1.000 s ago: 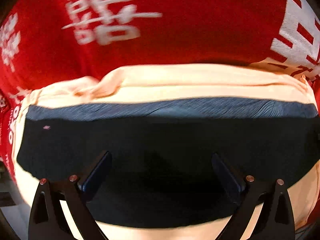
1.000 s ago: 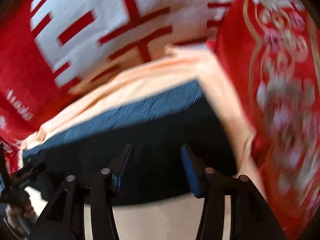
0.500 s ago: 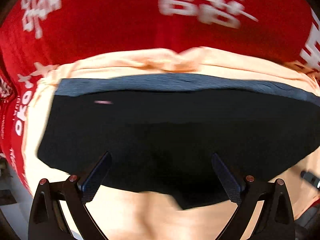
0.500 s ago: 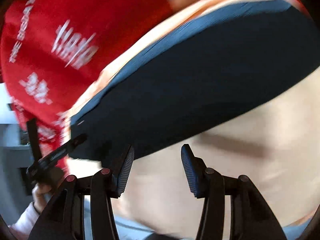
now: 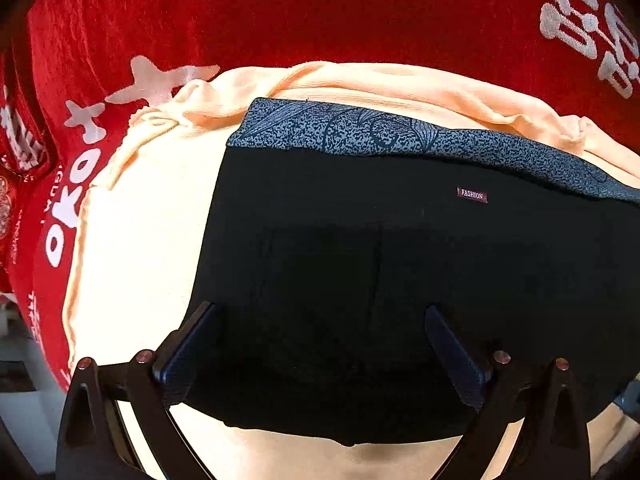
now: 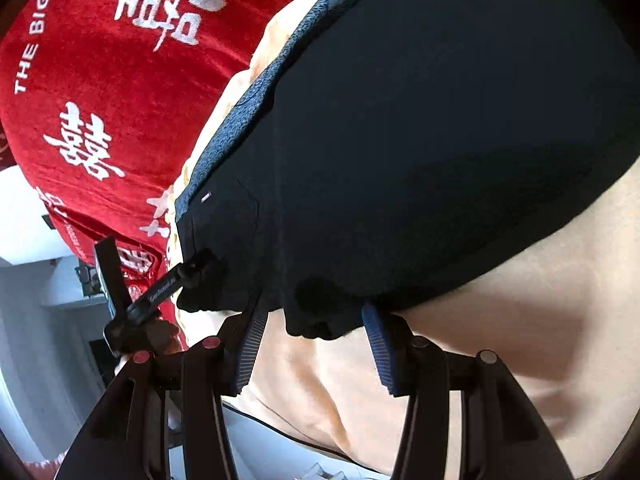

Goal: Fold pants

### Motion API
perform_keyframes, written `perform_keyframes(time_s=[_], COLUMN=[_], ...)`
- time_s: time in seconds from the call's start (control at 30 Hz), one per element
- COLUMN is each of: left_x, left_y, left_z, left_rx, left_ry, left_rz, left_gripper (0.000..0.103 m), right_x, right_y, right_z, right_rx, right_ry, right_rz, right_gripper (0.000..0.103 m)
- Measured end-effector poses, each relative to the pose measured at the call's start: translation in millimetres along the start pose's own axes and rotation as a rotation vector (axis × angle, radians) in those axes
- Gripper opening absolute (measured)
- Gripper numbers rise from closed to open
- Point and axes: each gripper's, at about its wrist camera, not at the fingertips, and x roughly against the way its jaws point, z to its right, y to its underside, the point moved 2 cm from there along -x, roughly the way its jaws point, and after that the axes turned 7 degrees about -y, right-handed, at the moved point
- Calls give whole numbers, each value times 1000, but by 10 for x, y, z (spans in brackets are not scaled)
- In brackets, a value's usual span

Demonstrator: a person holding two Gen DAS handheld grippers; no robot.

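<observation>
Black pants (image 5: 400,264) with a patterned grey waistband (image 5: 400,136) lie on a peach cloth (image 5: 136,232) over a red blanket (image 5: 280,12). The left gripper (image 5: 320,344) hovers above them, jaws wide apart. The right gripper (image 6: 310,344), also spread, brackets the pants' bunched lower edge.

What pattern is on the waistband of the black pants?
The waistband is speckled blue-grey with dark swirling leaf lines, clearest in the left wrist view.

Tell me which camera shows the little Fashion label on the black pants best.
The left wrist view: the label sits sharp and readable below the patterned waistband. The right wrist view shows it only as a tiny pale mark, unreadable.
</observation>
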Motion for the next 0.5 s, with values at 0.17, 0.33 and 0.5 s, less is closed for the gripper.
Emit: perform_keyframes(time_s=[0.17, 0.33, 0.5], left_x=[-13, -129, -70], left_y=[-29, 8, 7], left_z=[-44, -204, -201], left_rx=[-56, -91, -99], left_ry=[34, 56, 4], left_rz=[-2, 22, 21], left_gripper=[103, 103, 103], right_x=[94, 25, 238], right_y=[-144, 130, 268], right_z=[-344, 66, 79], right_rx=[85, 1, 13], right_ry=[23, 111, 164], right_rz=[28, 11, 3], right_gripper=[8, 5, 6])
